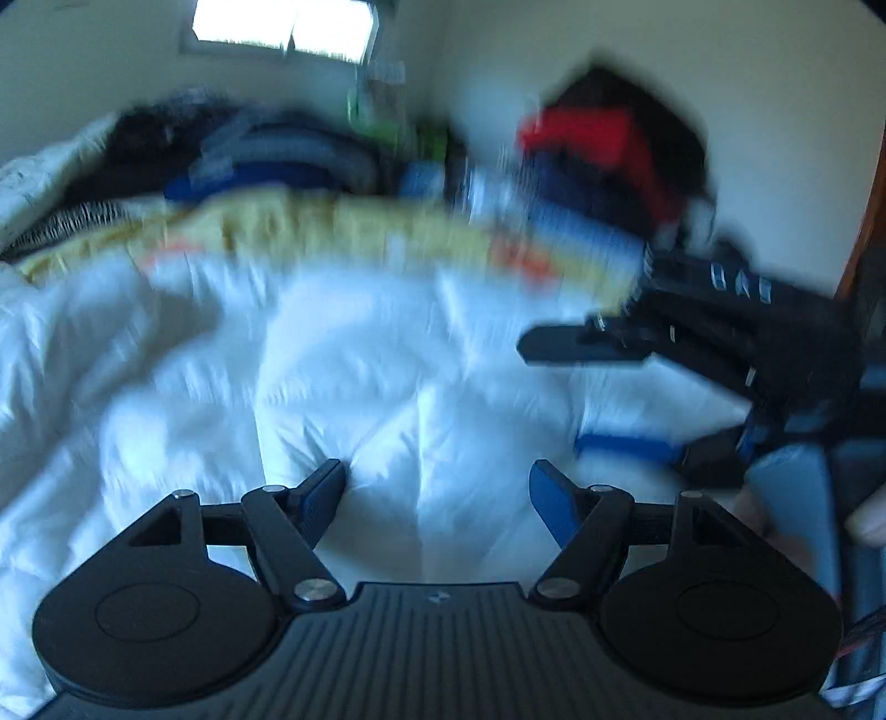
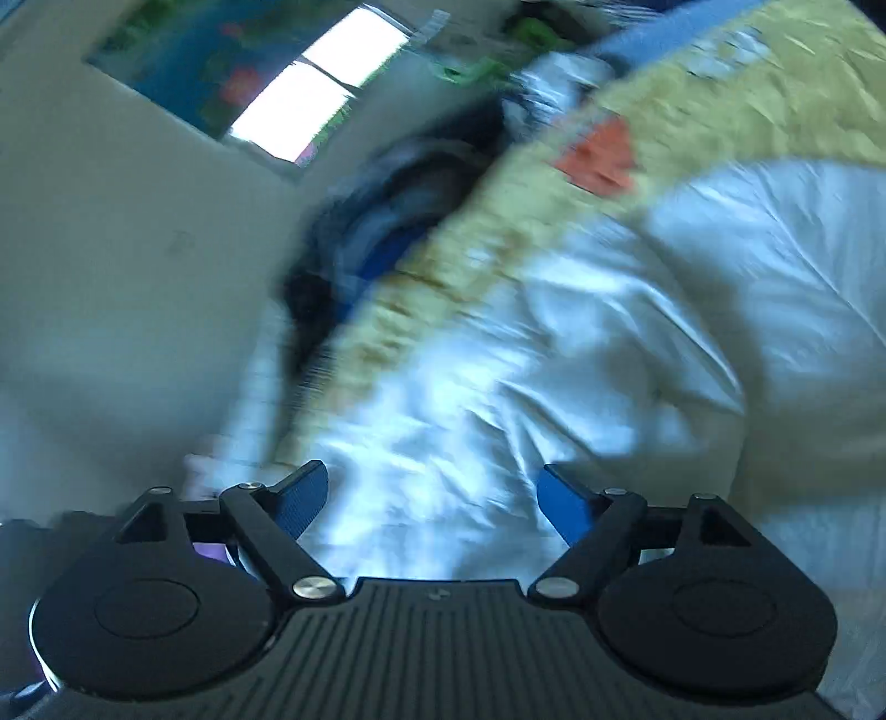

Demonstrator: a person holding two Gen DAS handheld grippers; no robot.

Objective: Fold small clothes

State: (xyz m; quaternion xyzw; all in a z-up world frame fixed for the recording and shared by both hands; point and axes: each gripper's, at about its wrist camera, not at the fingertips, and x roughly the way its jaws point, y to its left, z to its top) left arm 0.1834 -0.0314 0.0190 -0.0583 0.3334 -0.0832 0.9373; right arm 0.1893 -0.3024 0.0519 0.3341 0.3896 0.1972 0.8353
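Observation:
Both views are blurred by motion. My left gripper [image 1: 437, 493] is open and empty above a white duvet [image 1: 232, 376]. My right gripper [image 2: 432, 498] is open and empty over the same duvet [image 2: 637, 343]; it also shows in the left wrist view [image 1: 559, 387] at the right, fingers spread. A pile of clothes [image 1: 266, 160], dark, blue and grey, lies at the far side of the bed. A second pile with red and navy pieces [image 1: 598, 160] lies at the far right.
A yellow patterned blanket [image 1: 310, 227] with orange patches runs across the bed between the duvet and the clothes; it also shows in the right wrist view [image 2: 692, 99]. A window [image 1: 282, 25] and pale walls are behind. A wooden edge [image 1: 869, 210] stands at the right.

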